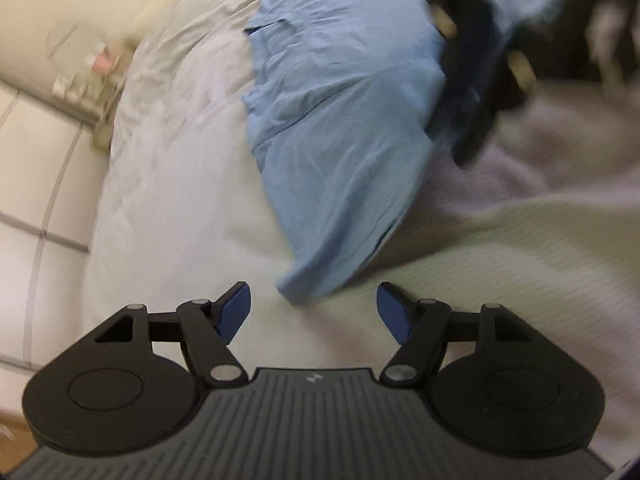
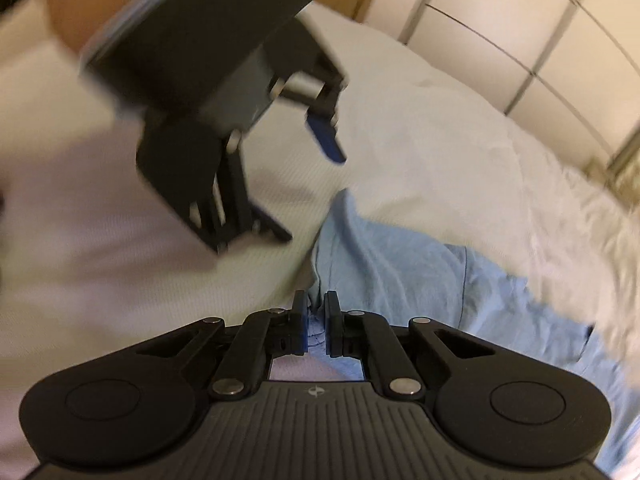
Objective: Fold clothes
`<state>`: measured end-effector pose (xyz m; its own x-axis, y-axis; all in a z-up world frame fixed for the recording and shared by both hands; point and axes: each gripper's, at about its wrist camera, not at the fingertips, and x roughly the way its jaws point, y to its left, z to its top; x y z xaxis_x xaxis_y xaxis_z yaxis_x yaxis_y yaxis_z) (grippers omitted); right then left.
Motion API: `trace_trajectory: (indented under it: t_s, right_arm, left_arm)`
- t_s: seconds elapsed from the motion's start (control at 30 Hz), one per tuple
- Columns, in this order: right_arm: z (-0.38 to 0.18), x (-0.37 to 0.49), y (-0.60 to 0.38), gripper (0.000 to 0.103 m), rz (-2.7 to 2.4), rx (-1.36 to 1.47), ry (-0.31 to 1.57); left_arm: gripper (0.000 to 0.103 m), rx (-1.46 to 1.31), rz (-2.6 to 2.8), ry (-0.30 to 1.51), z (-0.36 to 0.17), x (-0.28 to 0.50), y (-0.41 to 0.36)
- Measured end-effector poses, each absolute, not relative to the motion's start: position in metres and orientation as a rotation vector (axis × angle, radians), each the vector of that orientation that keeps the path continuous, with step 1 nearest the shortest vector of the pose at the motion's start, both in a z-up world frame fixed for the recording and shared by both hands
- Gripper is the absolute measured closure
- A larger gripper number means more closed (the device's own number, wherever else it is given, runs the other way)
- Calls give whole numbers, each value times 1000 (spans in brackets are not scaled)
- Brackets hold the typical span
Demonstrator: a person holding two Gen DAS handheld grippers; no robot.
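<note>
A light blue shirt (image 1: 340, 132) is spread on a pale bed (image 1: 168, 184). Its near edge is pinched by the right gripper (image 2: 316, 330); the left gripper (image 1: 314, 312) is held unclenched, empty, near a corner. Soft, limp cloth is best taken at corners.

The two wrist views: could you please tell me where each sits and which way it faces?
Left wrist: on the left tool, angled down at the bed and blue shirt; its open fingers show.
Right wrist: on the right tool, angled down, pinching the shirt; the left tool hovers ahead.
Shared: shirt, bed, and each view shows the other tool.
</note>
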<state>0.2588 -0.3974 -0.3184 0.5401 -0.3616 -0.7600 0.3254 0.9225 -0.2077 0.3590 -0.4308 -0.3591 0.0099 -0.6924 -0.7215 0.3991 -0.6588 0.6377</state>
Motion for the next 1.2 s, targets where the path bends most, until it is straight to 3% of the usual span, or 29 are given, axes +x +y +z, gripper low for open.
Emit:
trace_trajectory:
  t_s: [0.27, 0.4, 0.67, 0.83, 0.93, 1.07, 1.2]
  right_arm:
    - [-295, 244, -427, 97, -439, 146, 834]
    - [-296, 242, -438, 97, -444, 179, 833]
    - [-291, 206, -461, 97, -525, 504, 752]
    - [-310, 171, -493, 95, -626, 801, 701]
    - [-324, 152, -506, 86, -672, 902, 704]
    - [-329, 135, -511, 80, -698, 932, 708]
    - [-338, 126, -510, 76, -679, 984, 712]
  left_arm:
    - [37, 1550, -1747, -410, -368, 349, -446]
    - [56, 1575, -1757, -411, -361, 347, -454]
    - [57, 1533, -1744, -472, -338, 320, -489]
    - [53, 1433, -1717, -338, -338, 302, -518]
    - [53, 1395, -1673, -237, -338, 304, -523]
    - [45, 1299, -1651, -11, -333, 319, -521]
    - [45, 1175, -1676, 254, -329, 339, -527]
